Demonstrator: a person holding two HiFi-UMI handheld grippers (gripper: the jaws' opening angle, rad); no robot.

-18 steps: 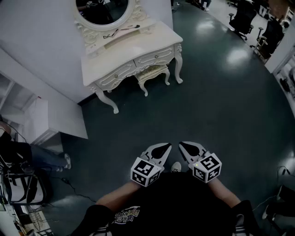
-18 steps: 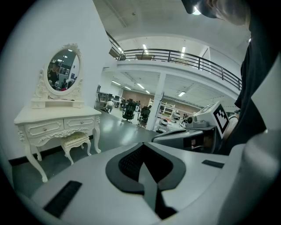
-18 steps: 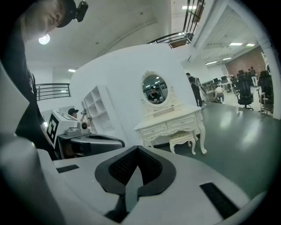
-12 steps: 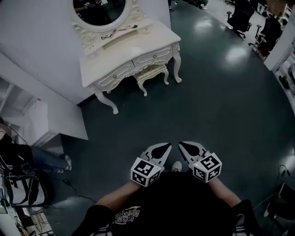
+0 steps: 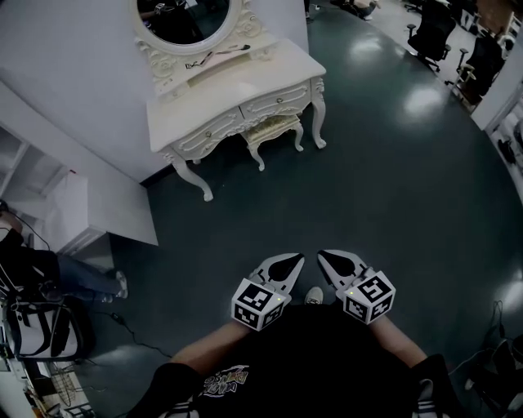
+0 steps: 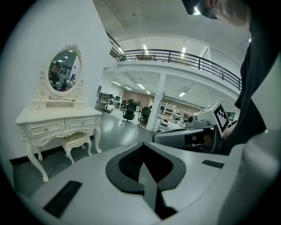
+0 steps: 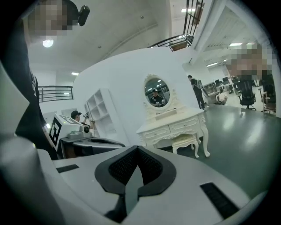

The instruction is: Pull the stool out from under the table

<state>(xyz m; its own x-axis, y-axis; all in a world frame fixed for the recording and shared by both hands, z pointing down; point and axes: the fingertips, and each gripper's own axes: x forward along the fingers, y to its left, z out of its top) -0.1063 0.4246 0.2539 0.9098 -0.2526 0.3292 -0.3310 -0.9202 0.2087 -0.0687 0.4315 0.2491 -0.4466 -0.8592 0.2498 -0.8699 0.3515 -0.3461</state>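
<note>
Stool (image 5: 272, 128) is sitting tucked under the table (image 5: 245, 82), with the mirror (image 5: 189, 16) standing on the table's rear edge against the wall. Shelf unit (image 5: 41, 188) is standing left of the table. Left gripper (image 5: 290, 260) and right gripper (image 5: 327, 258) are hovering side by side, well apart from the table.

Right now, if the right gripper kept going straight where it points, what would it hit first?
Nothing nearby; the right gripper faces open floor, then probably the white dressing table, depth being hard to judge.
</note>
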